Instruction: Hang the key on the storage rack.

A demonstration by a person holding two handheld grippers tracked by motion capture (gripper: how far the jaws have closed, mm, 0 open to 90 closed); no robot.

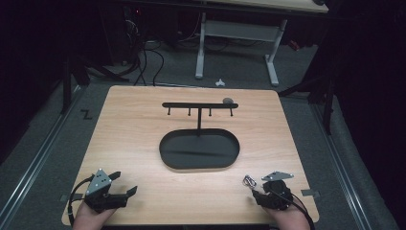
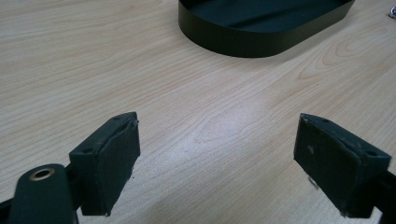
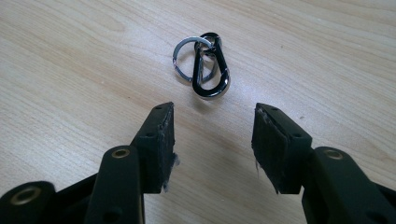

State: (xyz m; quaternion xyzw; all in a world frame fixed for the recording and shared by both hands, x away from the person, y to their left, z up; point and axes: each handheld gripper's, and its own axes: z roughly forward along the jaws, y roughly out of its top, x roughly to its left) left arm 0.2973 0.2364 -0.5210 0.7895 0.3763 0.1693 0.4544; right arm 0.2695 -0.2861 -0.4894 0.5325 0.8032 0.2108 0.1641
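From above, a wooden surface [image 1: 143,120] carries a black oval tray [image 1: 199,149] at its centre, with a thin post rising from the tray's far edge to a crossbar [image 1: 198,105] fitted with four short pegs. The stand looks made for hanging small items over a catch-tray, which would explain its central place within reach of both hands. A small grey object [image 1: 228,100] sits at the bar's 3 o'clock end; what it is cannot be told. The left gripper [image 1: 125,184] rests at the surface's 7 o'clock corner, the right gripper [image 1: 253,190] at 5 o'clock, each held in a hand coming in from the near edge. A small carabiner with a key ring [image 1: 248,181] lies on the wood just ahead of the right gripper, at about 11 o'clock from it.

In the left gripper view, the left gripper's [image 2: 217,158] jaws stand wide apart over bare wood with nothing between them. The tray's wall [image 2: 243,44] curves across at 12 to 1 o'clock, well off. This hand seems parked clear of the work.

In the right gripper view, the right gripper's [image 3: 212,140] jaws are apart and empty, aimed at the carabiner [image 3: 211,65], which lies flat at 12 o'clock just beyond the tips, its ring [image 3: 189,55] overlapping the clip's upper left. That alignment suggests a pickup is being lined up, probably for hanging on a peg.
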